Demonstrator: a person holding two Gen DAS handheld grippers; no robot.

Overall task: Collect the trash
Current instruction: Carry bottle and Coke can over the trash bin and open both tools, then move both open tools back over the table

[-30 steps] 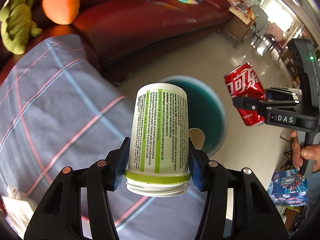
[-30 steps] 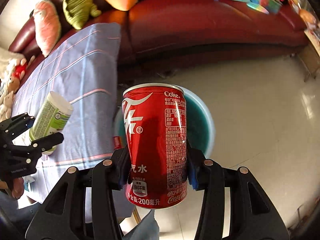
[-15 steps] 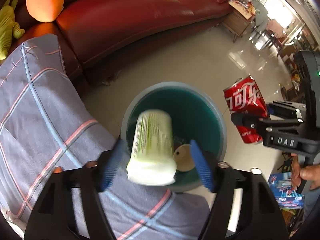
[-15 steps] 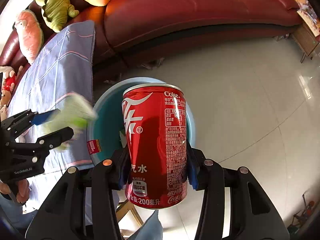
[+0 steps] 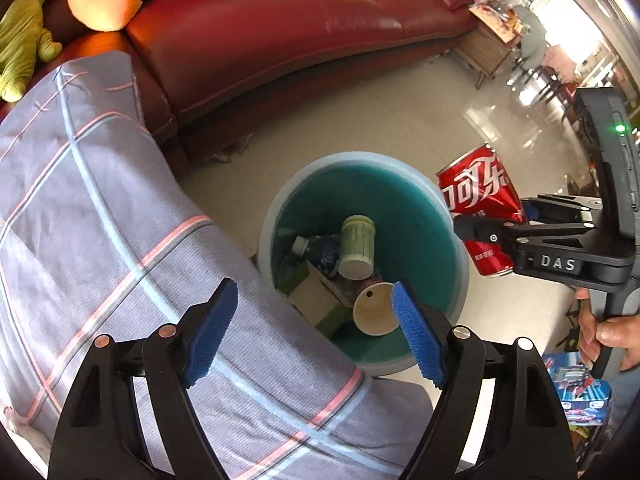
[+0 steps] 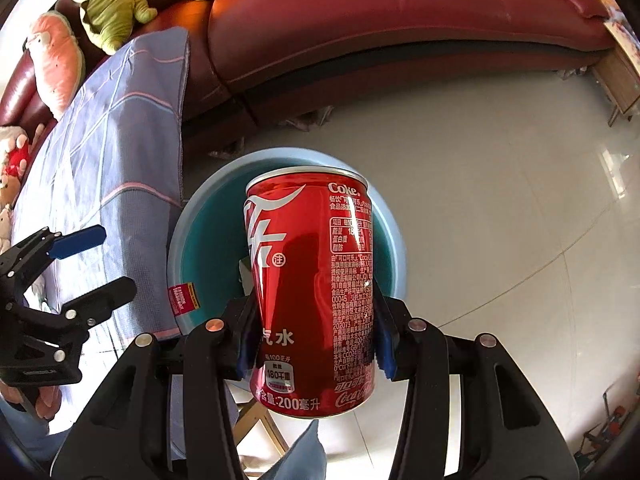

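Blue-padded jaws of the left gripper have just been opening and stand wide with nothing between them; past its tips, the green-labelled white plastic bottle lies in the round teal plastic bin. Off to its right, the right gripper clamps a red aluminium cola can above the bin.

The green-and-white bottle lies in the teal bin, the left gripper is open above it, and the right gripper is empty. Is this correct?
Not entirely. The right gripper is not empty: the right wrist view shows it shut on the red cola can. The bottle is in the bin, below the open left gripper.
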